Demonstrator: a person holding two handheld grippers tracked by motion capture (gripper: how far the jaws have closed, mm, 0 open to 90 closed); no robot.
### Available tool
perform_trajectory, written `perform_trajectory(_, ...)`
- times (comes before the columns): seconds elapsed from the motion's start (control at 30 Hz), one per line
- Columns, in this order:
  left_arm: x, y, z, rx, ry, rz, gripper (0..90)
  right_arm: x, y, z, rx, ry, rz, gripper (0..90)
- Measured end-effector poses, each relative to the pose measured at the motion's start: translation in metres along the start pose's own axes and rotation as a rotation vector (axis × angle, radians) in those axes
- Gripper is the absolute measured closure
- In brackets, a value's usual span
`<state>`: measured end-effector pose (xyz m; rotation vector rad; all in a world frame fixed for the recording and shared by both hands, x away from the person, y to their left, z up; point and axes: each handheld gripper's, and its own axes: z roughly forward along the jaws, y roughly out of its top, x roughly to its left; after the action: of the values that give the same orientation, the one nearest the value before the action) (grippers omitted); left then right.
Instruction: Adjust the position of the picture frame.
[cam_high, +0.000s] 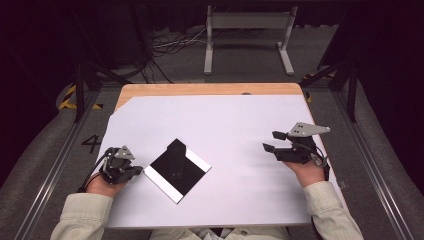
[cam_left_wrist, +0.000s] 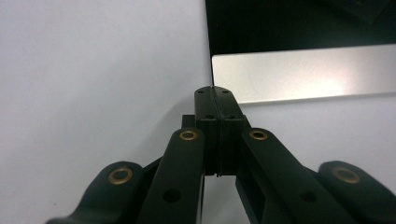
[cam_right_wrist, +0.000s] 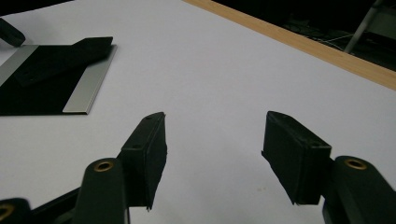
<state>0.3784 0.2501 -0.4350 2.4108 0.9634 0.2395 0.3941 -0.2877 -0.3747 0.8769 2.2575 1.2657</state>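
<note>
the left gripper (cam_high: 136, 170) is closed tight – its tips sit right at the corner of the black and silver board (cam_high: 177, 170). the right gripper (cam_high: 274, 141) is wide open, holding nothing – well apart from it.

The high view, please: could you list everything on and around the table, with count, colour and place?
Plate: one, black with silver edge strips, near left of the sheet, turned cornerwise.
Block: one, black, lying on the plate's far corner.
Sheet: one, white, covering most of the table.
Table: one, wooden, bare along its far edge.
Stand: one, grey metal, on the floor beyond the table.
Cables: several, on the floor behind.
Left gripper: black, jaws shut, tips at the plate's left corner.
Right gripper: black, jaws open, nothing between them, right side of the sheet.
</note>
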Motion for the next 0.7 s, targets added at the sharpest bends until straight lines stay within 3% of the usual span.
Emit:
perform_trajectory(0.3,0.0008,0.0017,0.0012,-0.008,-0.034,0.001,90.0,0.0002,-0.0007,-0.0011,-0.002,-0.002,0.005,38.6)
perform_trajectory(0.43,0.0021,0.0015,0.0016,-0.022,-0.039,-0.019,88.1,0.0006,-0.0008,-0.0014,-0.003,-0.001,0.006,38.1)
perform_trajectory(0.5,0.0036,0.0009,0.0018,-0.025,-0.06,-0.023,88.1,0.0005,-0.0011,-0.0014,-0.003,-0.001,0.008,38.0)
perform_trajectory(0.7,0.0036,0.0024,0.0037,-0.04,-0.056,-0.03,90.0,0.0018,-0.0011,-0.0004,0.001,0.003,0.008,37.7)
